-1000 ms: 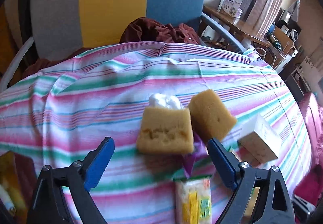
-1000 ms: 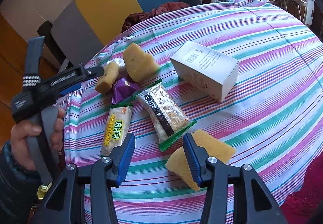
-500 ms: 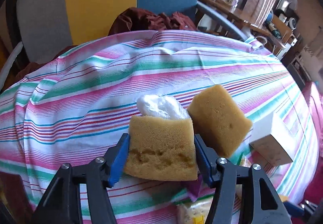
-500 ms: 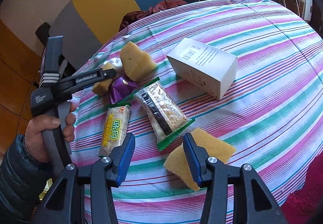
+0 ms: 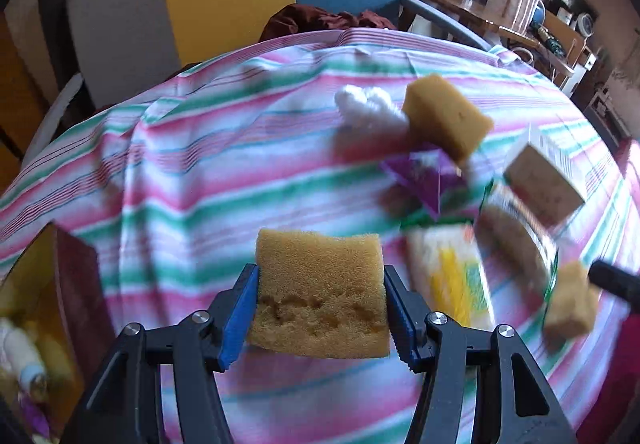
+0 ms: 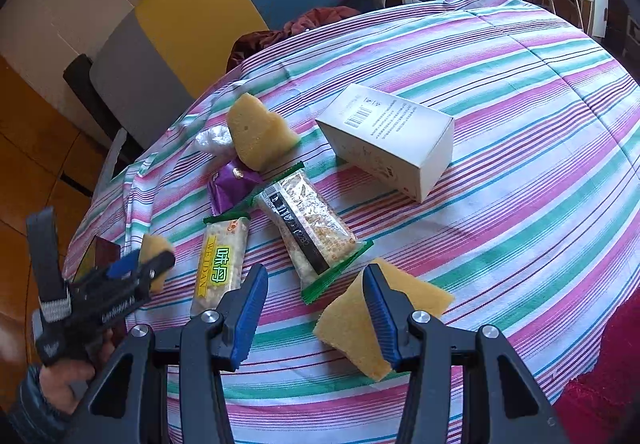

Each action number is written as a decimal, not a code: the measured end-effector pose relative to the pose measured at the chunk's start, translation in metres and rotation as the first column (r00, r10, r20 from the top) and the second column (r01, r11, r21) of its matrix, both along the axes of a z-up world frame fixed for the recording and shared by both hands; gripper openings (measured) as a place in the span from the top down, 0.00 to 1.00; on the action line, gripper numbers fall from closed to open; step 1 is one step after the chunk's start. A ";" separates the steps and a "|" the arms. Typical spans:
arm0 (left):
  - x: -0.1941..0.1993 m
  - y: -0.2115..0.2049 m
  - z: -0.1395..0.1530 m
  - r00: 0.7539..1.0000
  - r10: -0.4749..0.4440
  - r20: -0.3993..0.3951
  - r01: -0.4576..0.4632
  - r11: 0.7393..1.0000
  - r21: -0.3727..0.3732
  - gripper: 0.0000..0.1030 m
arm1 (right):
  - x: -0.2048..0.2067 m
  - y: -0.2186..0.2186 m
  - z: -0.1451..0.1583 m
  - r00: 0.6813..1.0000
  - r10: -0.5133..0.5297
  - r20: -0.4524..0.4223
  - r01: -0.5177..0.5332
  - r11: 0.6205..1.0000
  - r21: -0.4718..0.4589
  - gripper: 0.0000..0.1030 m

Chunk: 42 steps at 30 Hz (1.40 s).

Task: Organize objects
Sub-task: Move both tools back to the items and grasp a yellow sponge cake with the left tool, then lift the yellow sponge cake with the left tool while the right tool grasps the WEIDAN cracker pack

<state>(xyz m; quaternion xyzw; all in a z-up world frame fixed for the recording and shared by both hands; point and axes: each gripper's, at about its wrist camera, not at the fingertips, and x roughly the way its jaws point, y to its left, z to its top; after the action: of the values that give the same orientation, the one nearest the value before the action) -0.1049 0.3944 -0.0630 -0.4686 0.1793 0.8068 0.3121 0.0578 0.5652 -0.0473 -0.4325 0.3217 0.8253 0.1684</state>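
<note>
Left gripper [image 5: 318, 310] clamped on a yellow sponge [image 5: 320, 292], blue pads pressing both its sides, held clear above the striped cloth [image 5: 200, 171] near the table's left edge. Left wrist view blurred toward the right. Same gripper seen at lower left of the right wrist view, sponge end showing past its tip.

Right gripper [image 6: 316, 308] with fingers apart, nothing between them; right pad [image 6: 380, 314] over a flat sponge wedge [image 6: 352, 328] lying on the cloth, contact not discernible.

On the cloth, centre group: second sponge block [image 6: 258, 137] tilted, resting against a purple packet [image 6: 232, 181]; white crumpled wrapper [image 6: 216, 139] just beside the block on its left. Yellow-lettered snack bar [image 6: 220, 264] and a clear-wrapped cereal bar [image 6: 310, 228] side by side in front of the purple packet, green-edged ends near each other. White box [image 6: 392, 139] with barcode on top, lying on its side, to the right of the block and apart from it.

Beyond the table: chair [image 6: 224, 3] with grey, yellow and blue back panels, dark red fabric [image 6: 296, 29] bunched on its seat. Open container [image 5: 44, 308] at lower left of the left wrist view, contents unclear.
</note>
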 end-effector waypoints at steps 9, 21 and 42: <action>0.019 -0.008 -0.013 0.999 -0.003 -0.052 0.001 0.999 -0.035 0.40 | 0.004 0.004 0.000 0.999 -0.039 0.005 0.039 0.999 0.010 0.52; 0.018 -0.012 -0.026 0.999 0.007 -0.035 -0.007 1.000 0.004 0.36 | -0.011 -0.021 -0.004 0.995 0.085 0.050 -0.088 0.995 0.048 0.52; 0.023 -0.014 -0.029 0.997 0.038 -0.070 -0.035 0.998 0.046 0.32 | -0.013 -0.022 -0.007 0.993 0.096 0.071 -0.099 0.994 0.046 0.52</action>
<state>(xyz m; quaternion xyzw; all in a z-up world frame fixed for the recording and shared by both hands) -0.0819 0.3800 -0.0921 -0.4356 0.1634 0.8323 0.3013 0.0451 0.5434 -0.0541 -0.4716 0.2737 0.8248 0.1496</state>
